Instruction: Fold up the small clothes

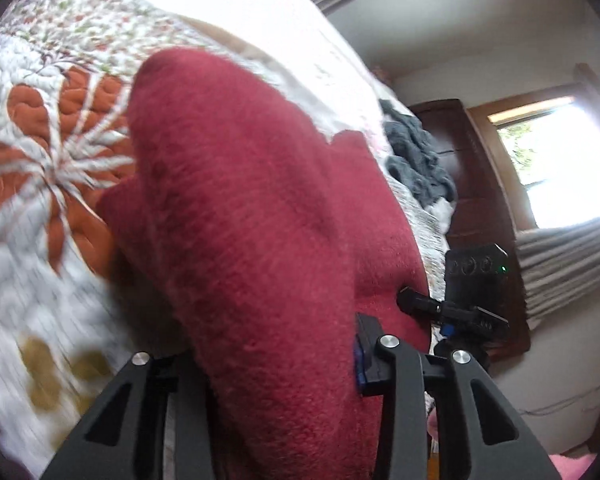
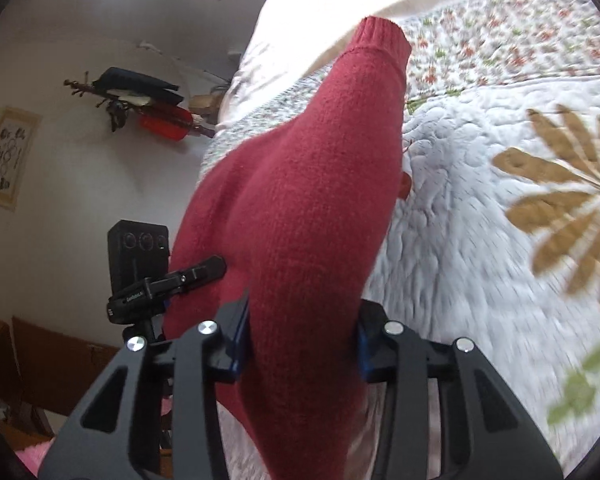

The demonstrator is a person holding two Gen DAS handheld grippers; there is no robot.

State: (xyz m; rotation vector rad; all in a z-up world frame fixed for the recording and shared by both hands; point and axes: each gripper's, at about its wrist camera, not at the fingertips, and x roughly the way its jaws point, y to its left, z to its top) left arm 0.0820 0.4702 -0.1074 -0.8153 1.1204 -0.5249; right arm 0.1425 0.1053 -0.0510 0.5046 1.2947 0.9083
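My left gripper [image 1: 276,368] has its fingers pinched on the red sweater [image 1: 260,200]. My right gripper [image 2: 304,344] pinches it too. The sweater runs long, straight out from both sets of fingers, over the quilt [image 2: 480,208] on the bed. Its cuff [image 2: 384,36] points toward the far edge.

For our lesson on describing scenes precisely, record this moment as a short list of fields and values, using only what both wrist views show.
garment: red knitted sweater, ribbed cuff visible in the right wrist view
left gripper: shut on the sweater
right gripper: shut on the sweater
surface: quilted bedspread with leaf patterns
other cloth: grey item farther along the bed
nearby device: black camera on a mount beside the bed
fold state: cannot tell; fabric fills both views
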